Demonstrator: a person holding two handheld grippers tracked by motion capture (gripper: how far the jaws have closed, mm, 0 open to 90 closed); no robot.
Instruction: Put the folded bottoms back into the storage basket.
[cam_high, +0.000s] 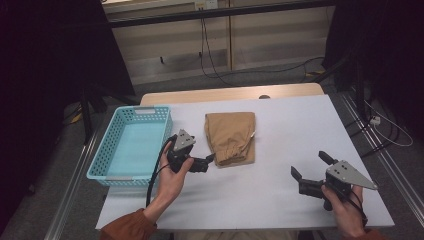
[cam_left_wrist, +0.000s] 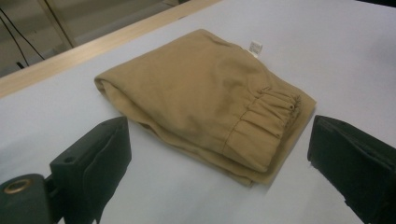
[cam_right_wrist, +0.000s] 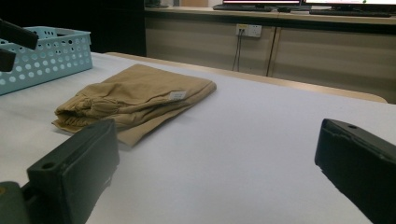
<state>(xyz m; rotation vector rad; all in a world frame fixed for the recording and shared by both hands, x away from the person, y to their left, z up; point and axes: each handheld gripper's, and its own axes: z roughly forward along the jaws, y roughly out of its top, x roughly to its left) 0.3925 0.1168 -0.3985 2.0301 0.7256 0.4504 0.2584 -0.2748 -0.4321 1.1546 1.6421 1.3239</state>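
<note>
White tabletop (cam_high: 280, 165) bears folded tan trousers (cam_high: 230, 137) with gathered waistband; both grippers' jaws gape wide, empty.

dim, even overhead light falls on the white table (cam_high: 280, 150) in the high view, while the room's edges sink into near black. the folded tan garment (cam_left_wrist: 205, 107) casts only a soft shadow. the near black jaws blur in both gripper views.

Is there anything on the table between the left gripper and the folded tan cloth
Nothing visible. The left gripper, jaws open, sits just off the near left corner of the folded tan cloth, with bare white table between them. The blue basket stands off to the left, out of that path.
</note>
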